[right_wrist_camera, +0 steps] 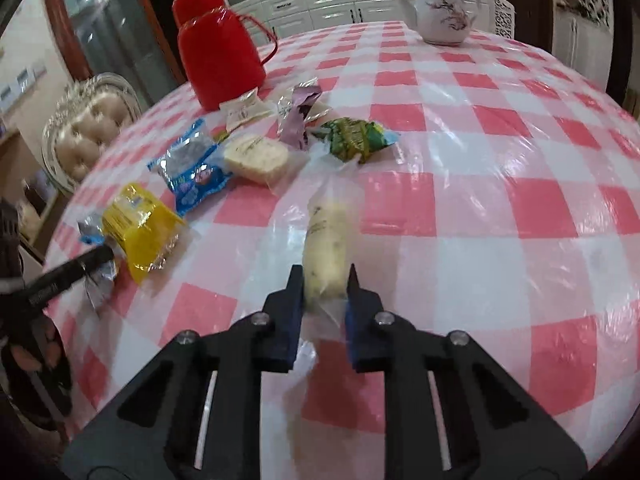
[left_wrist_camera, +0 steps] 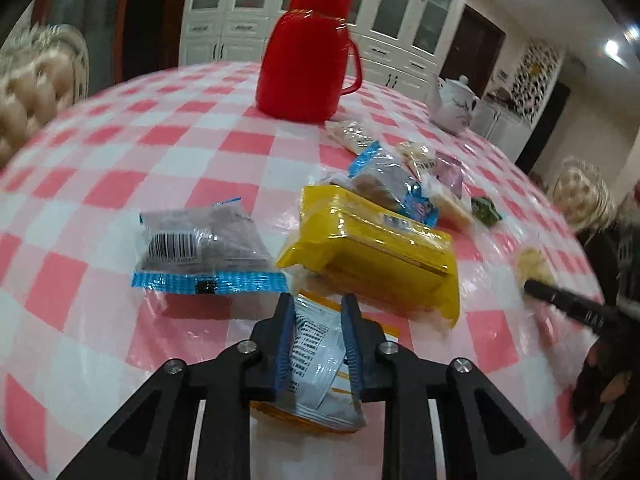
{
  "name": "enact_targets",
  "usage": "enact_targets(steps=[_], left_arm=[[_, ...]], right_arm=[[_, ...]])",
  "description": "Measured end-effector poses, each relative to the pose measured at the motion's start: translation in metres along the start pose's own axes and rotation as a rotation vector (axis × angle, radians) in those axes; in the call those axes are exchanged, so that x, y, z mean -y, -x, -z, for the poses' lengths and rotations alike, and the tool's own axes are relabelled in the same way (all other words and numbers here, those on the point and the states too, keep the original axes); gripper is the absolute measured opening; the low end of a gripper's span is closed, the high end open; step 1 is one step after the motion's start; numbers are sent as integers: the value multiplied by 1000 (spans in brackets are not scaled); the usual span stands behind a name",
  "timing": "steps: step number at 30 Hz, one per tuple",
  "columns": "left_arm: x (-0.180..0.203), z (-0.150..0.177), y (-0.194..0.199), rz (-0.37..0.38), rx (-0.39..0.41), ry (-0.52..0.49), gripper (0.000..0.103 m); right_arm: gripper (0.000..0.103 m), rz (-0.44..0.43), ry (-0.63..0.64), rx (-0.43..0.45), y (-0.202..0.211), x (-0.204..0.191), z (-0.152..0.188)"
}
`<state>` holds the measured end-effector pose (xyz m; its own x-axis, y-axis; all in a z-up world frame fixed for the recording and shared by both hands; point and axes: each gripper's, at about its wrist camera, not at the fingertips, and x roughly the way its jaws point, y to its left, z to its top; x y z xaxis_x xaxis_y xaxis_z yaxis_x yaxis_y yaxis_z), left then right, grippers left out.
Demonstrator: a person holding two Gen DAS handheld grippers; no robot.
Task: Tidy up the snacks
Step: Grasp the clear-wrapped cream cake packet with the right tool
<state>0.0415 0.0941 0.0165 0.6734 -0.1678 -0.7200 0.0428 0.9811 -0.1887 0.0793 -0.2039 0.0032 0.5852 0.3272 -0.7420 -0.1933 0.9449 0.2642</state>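
My left gripper (left_wrist_camera: 316, 304) is shut on a clear and orange snack packet (left_wrist_camera: 316, 364), held just above the checked tablecloth. Ahead of it lie a yellow packet (left_wrist_camera: 372, 252) and a dark snack in a blue-edged wrapper (left_wrist_camera: 200, 248). My right gripper (right_wrist_camera: 323, 276) is shut on a pale cake in a clear wrapper (right_wrist_camera: 325, 248), near the table surface. To its left lie the yellow packet (right_wrist_camera: 136, 228), a blue packet (right_wrist_camera: 192, 168), a round pale cake (right_wrist_camera: 256, 158), a green packet (right_wrist_camera: 356, 138) and a purple packet (right_wrist_camera: 300, 116). The right gripper also shows in the left wrist view (left_wrist_camera: 532, 286).
A red thermos jug (left_wrist_camera: 304, 52) stands at the back of the round table (left_wrist_camera: 120, 152), also in the right wrist view (right_wrist_camera: 218, 52). A white teapot (right_wrist_camera: 442, 12) stands at the far edge. Padded chairs (right_wrist_camera: 88, 124) stand beside the table.
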Motion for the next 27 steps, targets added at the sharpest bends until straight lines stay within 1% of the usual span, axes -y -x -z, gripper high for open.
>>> enact_targets(steps=[1,2,3,5,6,7,8,9,10,11,13,15,16,18,19,20,21,22,23,25,27], left_arm=[[2,1,2,-16,6,-14,15],[6,4,5,-36,10,-34,13],[8,6,6,-36,5,-46,13],[10,9,9,-18,-6,-64,15],[9,12,11,-17,-5,-51,20],[9,13,14,-10,-4,-40,30],[9,14,17,4,0,-36,59],[9,15,23,17,22,-33,85],[11,16,27,27,45,-35,90],[12,17,34,43,73,-48,90],[16,20,42,47,80,-98,90],[13,24,37,-2,47,-118,90],[12,25,32,-9,25,-124,90],[12,26,25,14,-16,-131,89],[13,26,24,28,-20,-134,88],[14,26,23,40,-24,-141,82],[15,27,21,47,-39,-145,63],[17,30,18,45,-67,-150,51],[18,32,14,37,-101,-161,48],[23,37,17,27,-92,-190,47],[28,43,21,-3,-79,-188,43]], right_arm=[[21,-10,-9,5,1,1,0],[21,-17,-12,6,1,2,0],[20,-21,-14,7,1,2,0],[20,-26,-15,2,1,2,0],[20,-29,-15,-1,0,2,0],[21,-29,-17,-1,0,2,0],[21,-31,-19,-2,0,3,0],[21,-32,-21,-2,0,3,0],[21,-34,-22,-3,-1,3,0],[21,-35,-24,-4,-1,4,0],[21,-38,-29,-5,-1,5,0],[21,-47,-38,-7,-1,6,1],[21,-53,-45,-8,-2,7,1],[21,-61,-54,-10,-2,9,1],[21,-62,-54,-10,-2,9,0],[21,-63,-53,-10,-2,9,0],[21,-64,-51,-10,-2,9,0],[21,-64,-51,-9,-2,9,0],[21,-64,-53,-9,-2,9,1],[21,-61,-63,-5,0,10,1],[21,-61,-69,-2,1,12,1]])
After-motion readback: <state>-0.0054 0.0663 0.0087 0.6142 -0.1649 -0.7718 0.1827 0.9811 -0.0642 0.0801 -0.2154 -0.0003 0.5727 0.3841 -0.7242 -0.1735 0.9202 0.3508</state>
